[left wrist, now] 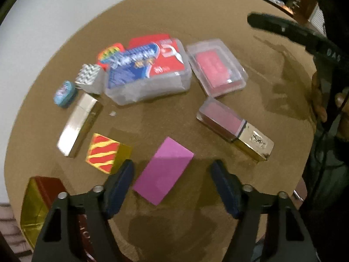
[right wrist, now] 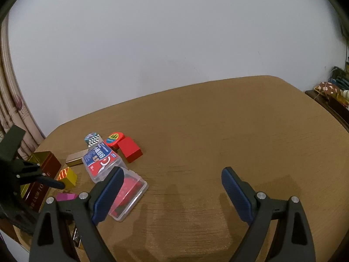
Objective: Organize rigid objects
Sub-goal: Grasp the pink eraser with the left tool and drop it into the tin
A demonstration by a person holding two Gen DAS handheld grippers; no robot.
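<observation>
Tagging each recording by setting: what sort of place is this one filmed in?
Most likely a room in a home. A brown wooden table stands against a plain white wall, a patterned curtain hangs at the left, and a cluttered side shelf sits at the right.

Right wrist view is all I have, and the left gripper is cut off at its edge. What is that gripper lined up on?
Observer: The left gripper points down at a flat purple block. The block lies between its open fingers, and neither pad touches it.
Operator: Is anything close to that block that my view hides?
Observer: Yes. A clear bottle with a gold cap lies on its side on the table. In the left wrist view it is beyond the block and to the right, apart from it.
</observation>
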